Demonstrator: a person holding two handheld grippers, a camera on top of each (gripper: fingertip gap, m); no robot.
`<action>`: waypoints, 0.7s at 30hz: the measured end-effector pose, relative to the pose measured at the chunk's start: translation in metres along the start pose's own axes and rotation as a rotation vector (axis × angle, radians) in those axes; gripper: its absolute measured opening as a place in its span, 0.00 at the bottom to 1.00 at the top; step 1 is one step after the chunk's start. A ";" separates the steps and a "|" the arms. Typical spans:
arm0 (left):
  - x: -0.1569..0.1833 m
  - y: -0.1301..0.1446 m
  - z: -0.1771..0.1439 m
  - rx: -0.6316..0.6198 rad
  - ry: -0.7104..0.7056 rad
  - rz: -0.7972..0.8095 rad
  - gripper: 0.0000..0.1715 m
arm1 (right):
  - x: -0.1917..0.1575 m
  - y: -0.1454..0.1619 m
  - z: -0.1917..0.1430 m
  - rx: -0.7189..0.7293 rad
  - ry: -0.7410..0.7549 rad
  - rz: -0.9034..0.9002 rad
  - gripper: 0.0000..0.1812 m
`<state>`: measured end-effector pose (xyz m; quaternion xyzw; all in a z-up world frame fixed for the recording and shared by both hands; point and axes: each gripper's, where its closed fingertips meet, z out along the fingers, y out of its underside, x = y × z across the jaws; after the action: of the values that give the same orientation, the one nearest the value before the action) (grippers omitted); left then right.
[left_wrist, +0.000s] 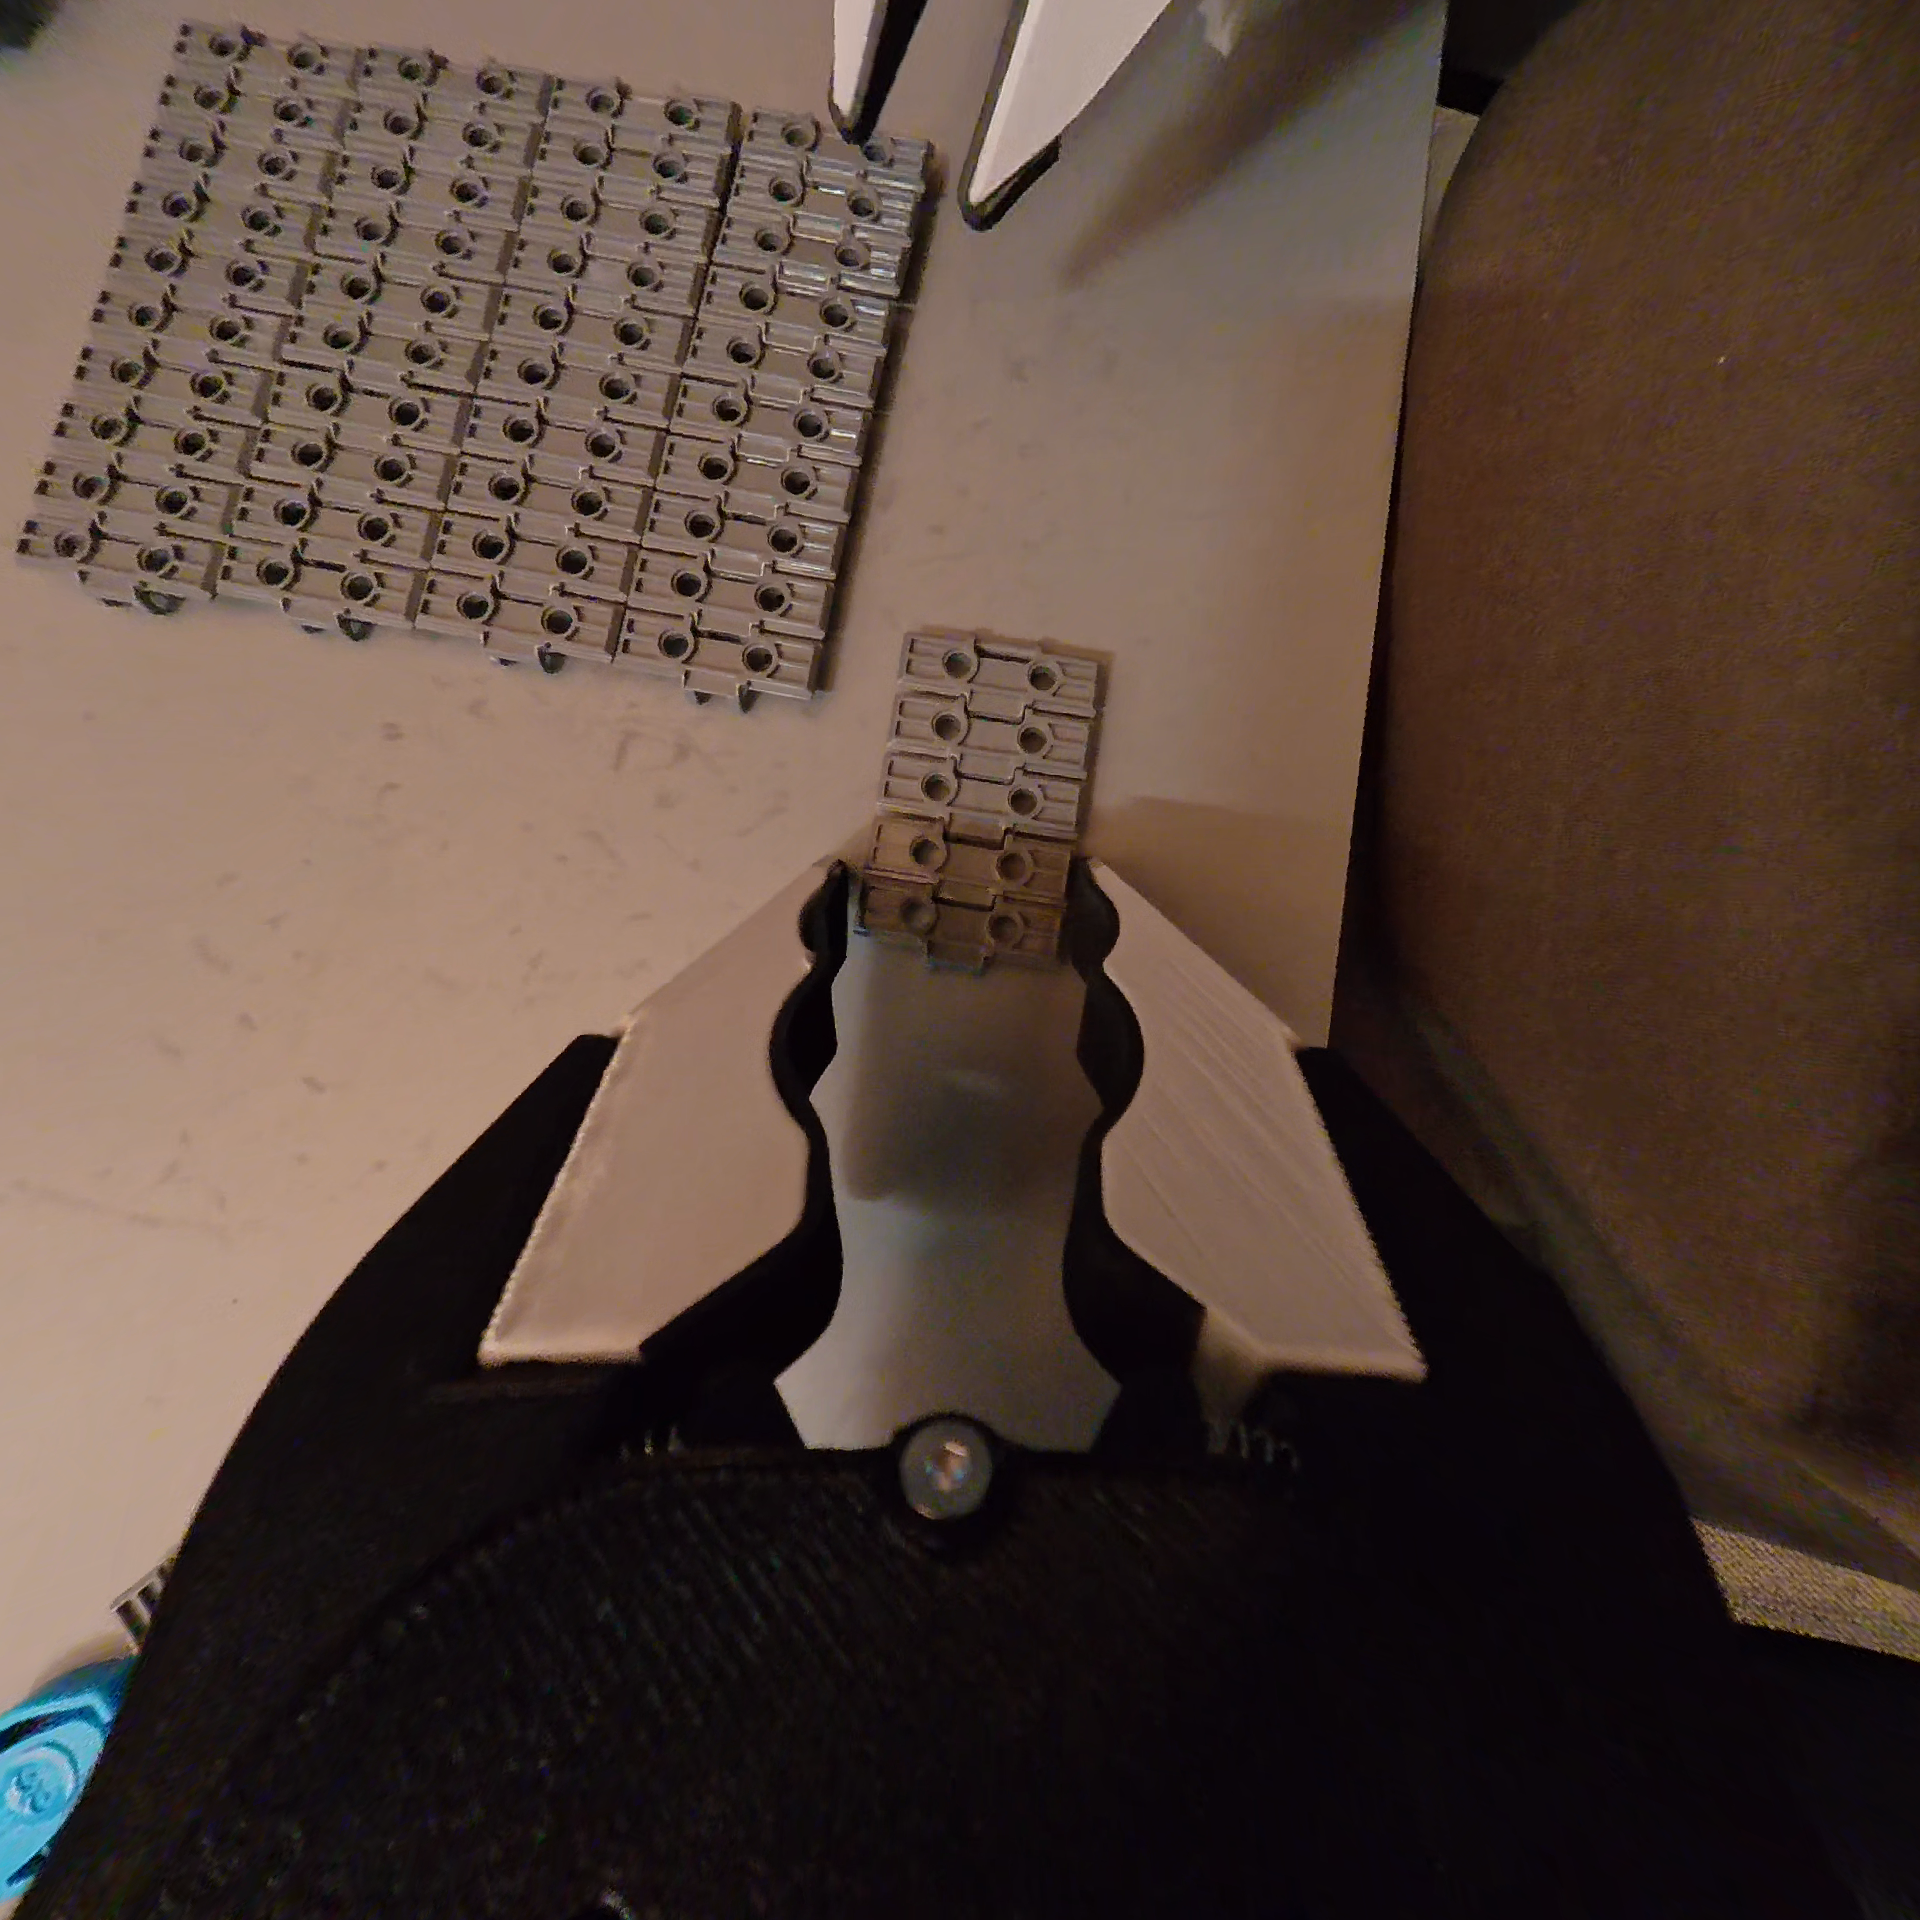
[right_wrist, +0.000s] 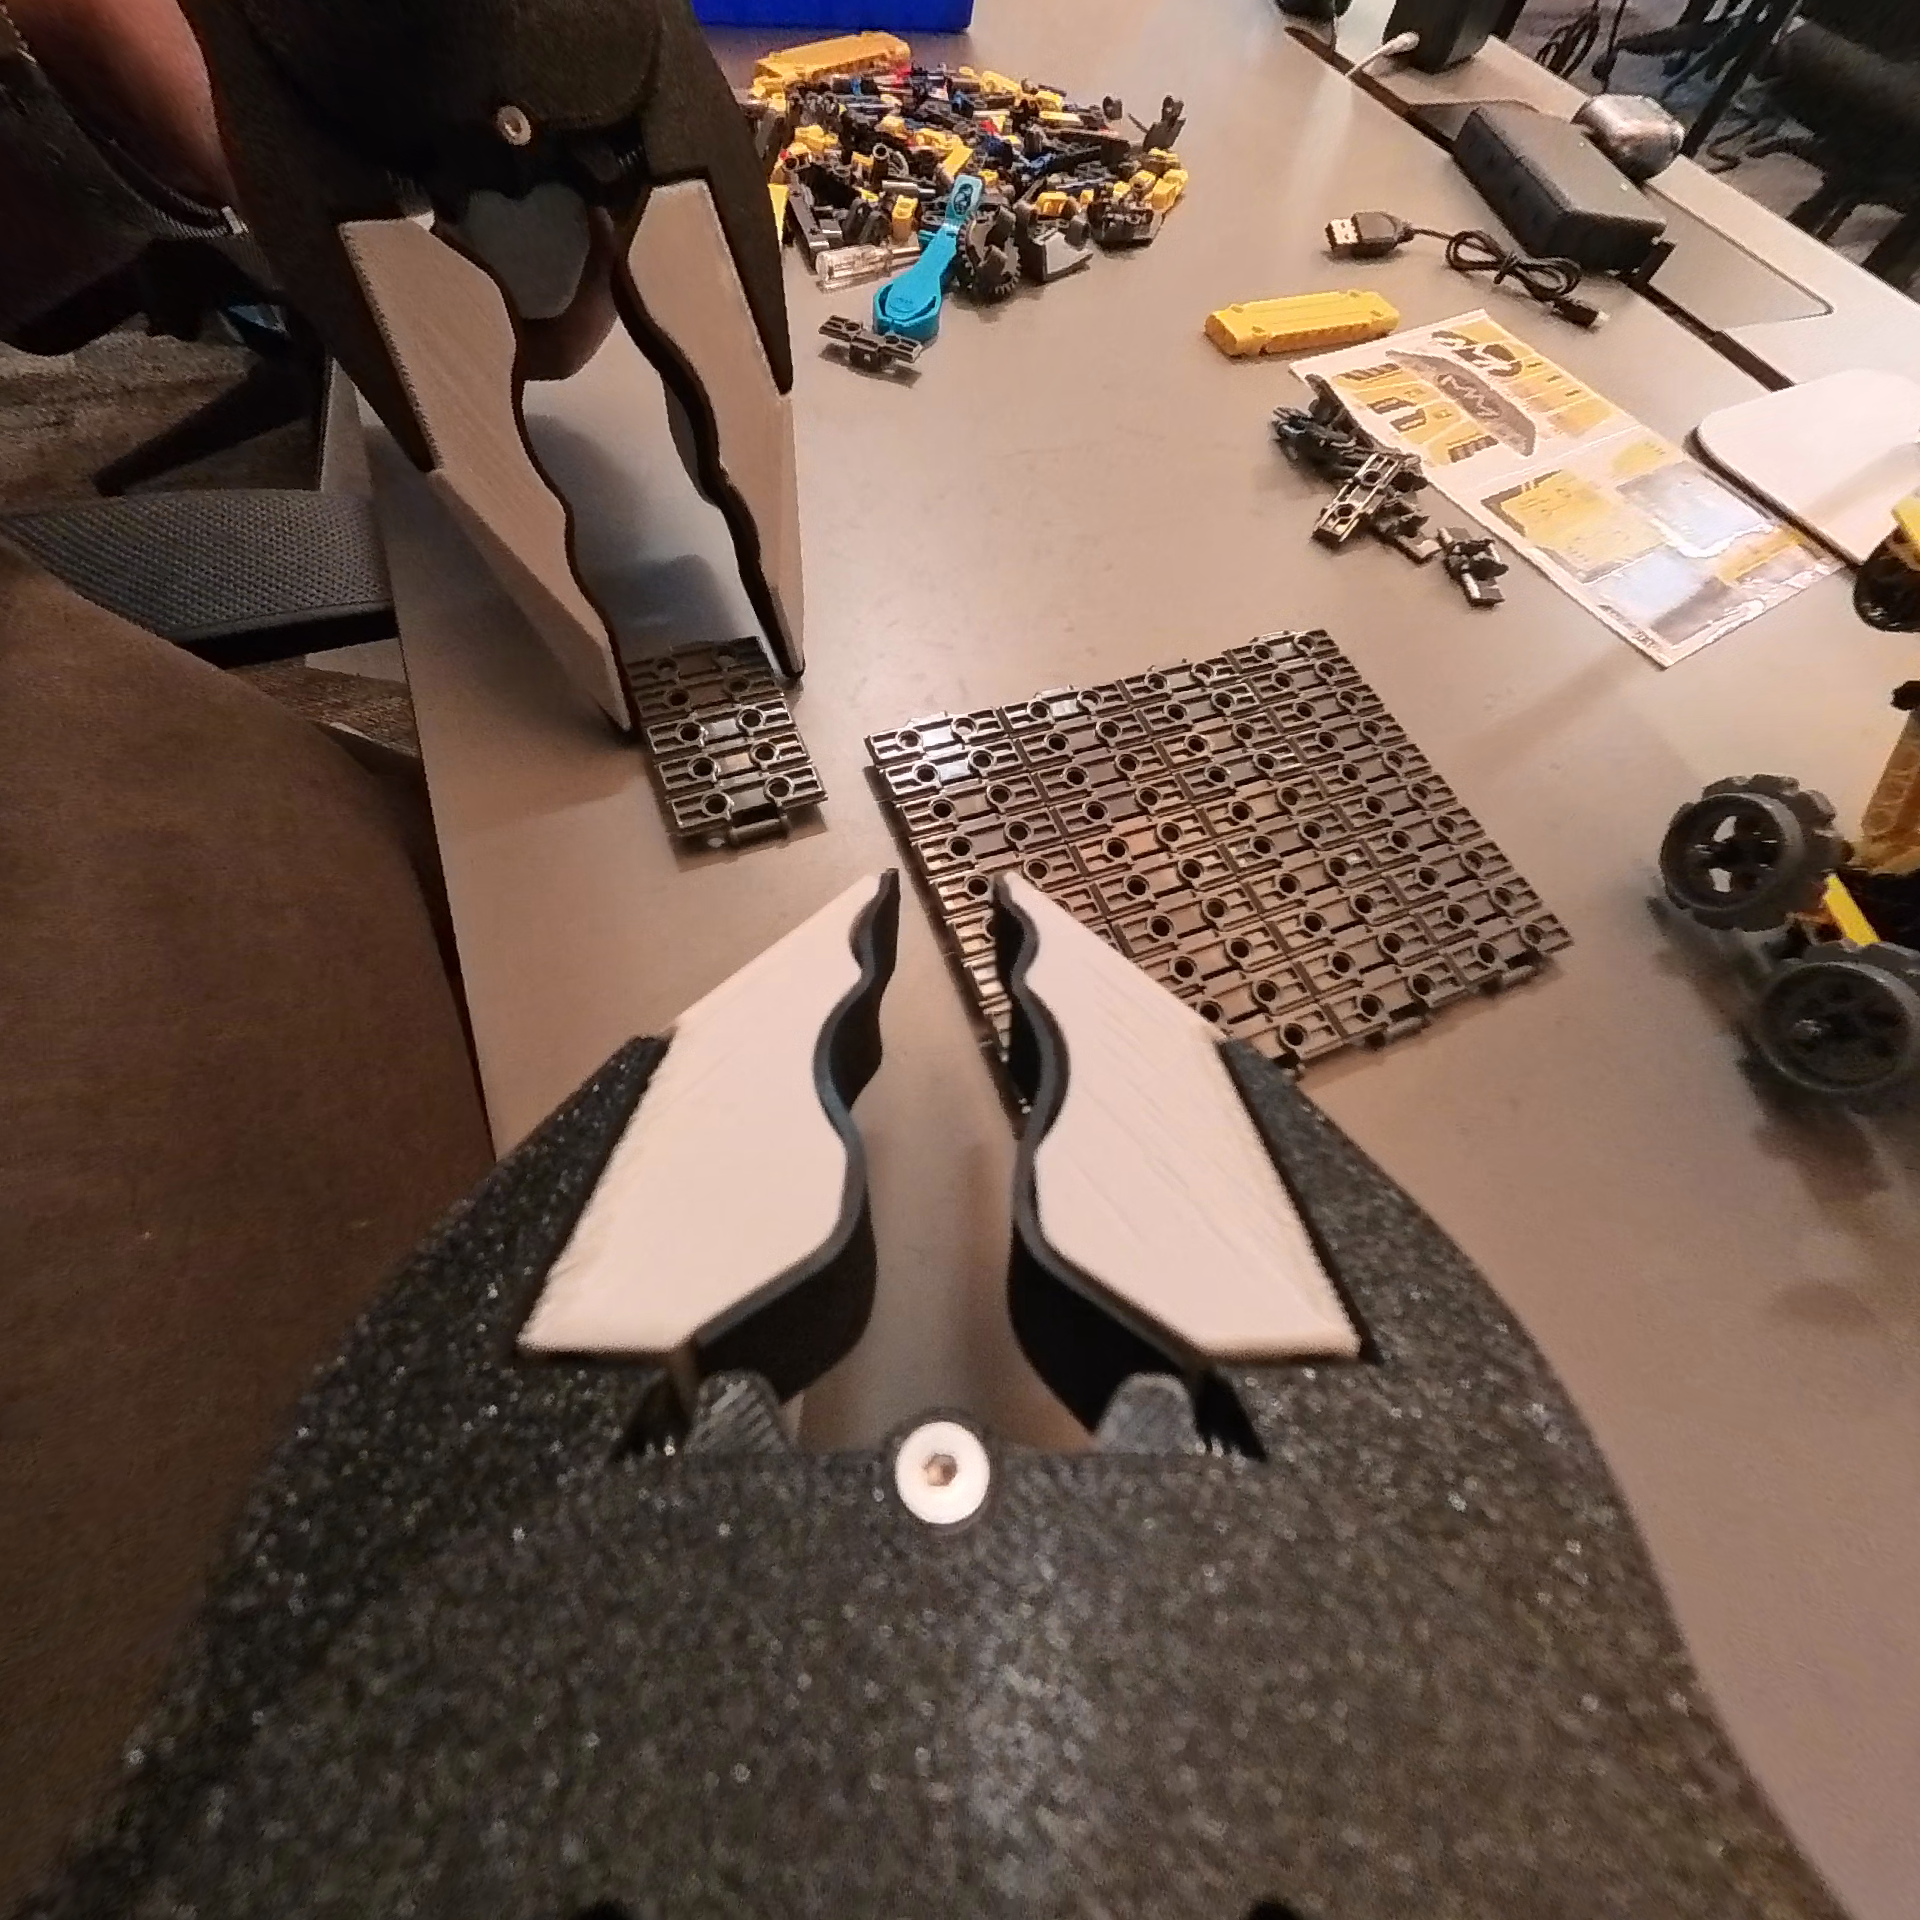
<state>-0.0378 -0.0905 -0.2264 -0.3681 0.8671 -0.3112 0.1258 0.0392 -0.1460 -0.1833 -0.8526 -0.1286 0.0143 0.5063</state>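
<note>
grey table (right_wrist: 1039, 520); left jaws astride short grey track strip (left_wrist: 992, 748), right jaws slightly parted, empty.

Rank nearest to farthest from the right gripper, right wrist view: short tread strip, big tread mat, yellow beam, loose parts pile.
1. Big tread mat: right at the right gripper, its right jaw over the mat's near corner.
2. Short tread strip: ahead, slightly left, between the left gripper's jaws.
3. Yellow beam: farther, right.
4. Loose parts pile: farthest, at the table's far end.

Grey table (right_wrist: 1039, 499) with a tread-link mat (right_wrist: 1205, 862), short tread strip (right_wrist: 743, 758), loose brick pile (right_wrist: 977, 156), leaflet (right_wrist: 1538, 468).
</note>
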 end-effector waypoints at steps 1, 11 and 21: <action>0.000 0.000 0.000 -0.002 -0.001 0.000 0.24 | 0.000 0.000 0.000 0.001 0.000 0.001 0.10; -0.022 -0.003 -0.018 0.015 -0.093 -0.046 0.27 | 0.010 -0.011 -0.007 0.079 0.057 0.016 0.09; -0.132 -0.026 -0.057 0.167 -0.411 -0.266 0.25 | 0.042 -0.044 -0.026 0.296 0.139 0.104 0.09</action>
<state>0.0435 0.0161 -0.1673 -0.5228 0.7384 -0.3144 0.2873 0.0747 -0.1385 -0.1280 -0.7732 -0.0457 0.0003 0.6325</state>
